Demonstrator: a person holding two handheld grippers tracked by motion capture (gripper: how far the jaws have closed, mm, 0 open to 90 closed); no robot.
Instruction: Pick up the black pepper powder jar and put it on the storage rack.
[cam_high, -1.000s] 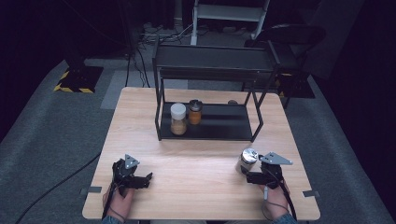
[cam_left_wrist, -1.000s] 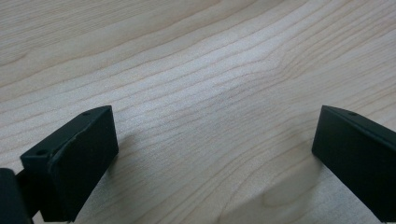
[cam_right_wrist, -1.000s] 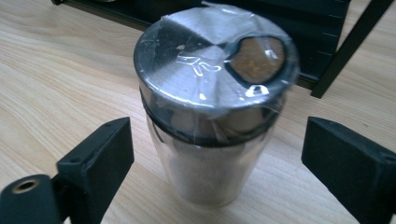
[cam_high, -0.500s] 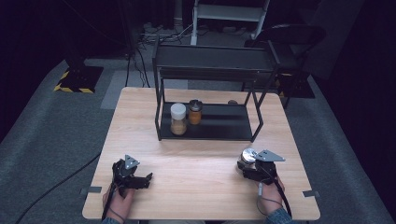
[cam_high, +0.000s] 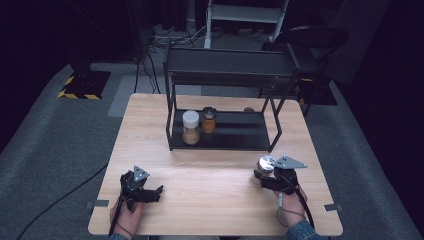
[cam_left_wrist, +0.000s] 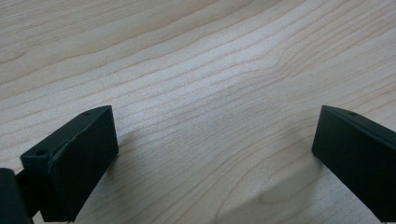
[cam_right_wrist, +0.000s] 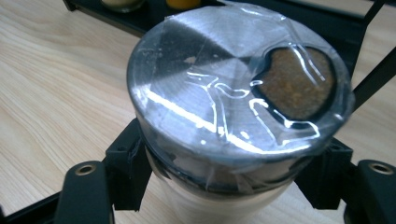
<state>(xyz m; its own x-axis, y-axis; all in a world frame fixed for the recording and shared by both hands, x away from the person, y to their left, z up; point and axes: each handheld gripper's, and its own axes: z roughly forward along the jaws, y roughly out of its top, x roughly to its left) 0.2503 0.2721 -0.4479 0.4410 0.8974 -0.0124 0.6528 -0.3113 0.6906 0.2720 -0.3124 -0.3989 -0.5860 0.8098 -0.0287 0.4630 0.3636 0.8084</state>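
Your right gripper (cam_high: 270, 176) clamps the silver-lidded jar (cam_high: 265, 165) on the table (cam_high: 210, 170), in front of the black rack's (cam_high: 225, 100) right corner. Your left gripper (cam_high: 150, 192) gapes wide, holding nothing, off the rack's left front.

Dim lab or studio: lone wooden table (cam_high: 210, 200), grey carpet (cam_high: 55, 145), hazard-taped floor plate (cam_high: 80, 86), cables (cam_high: 150, 62).

Counted: three spice jars in all. Two stand on the bottom shelf of the black metal two-tier rack (cam_high: 274, 135): one white-lidded clear jar of pale powder (cam_high: 190, 127), one dark-lidded jar of orange powder (cam_high: 208, 120). One silver-lidded shaker jar wrapped in clear film (cam_right_wrist: 233, 93) at the table's near right. One rack. One light wooden table (cam_high: 210, 175). Behind the rack, one small round thing (cam_high: 248, 109), possibly another lid; too dim to tell.
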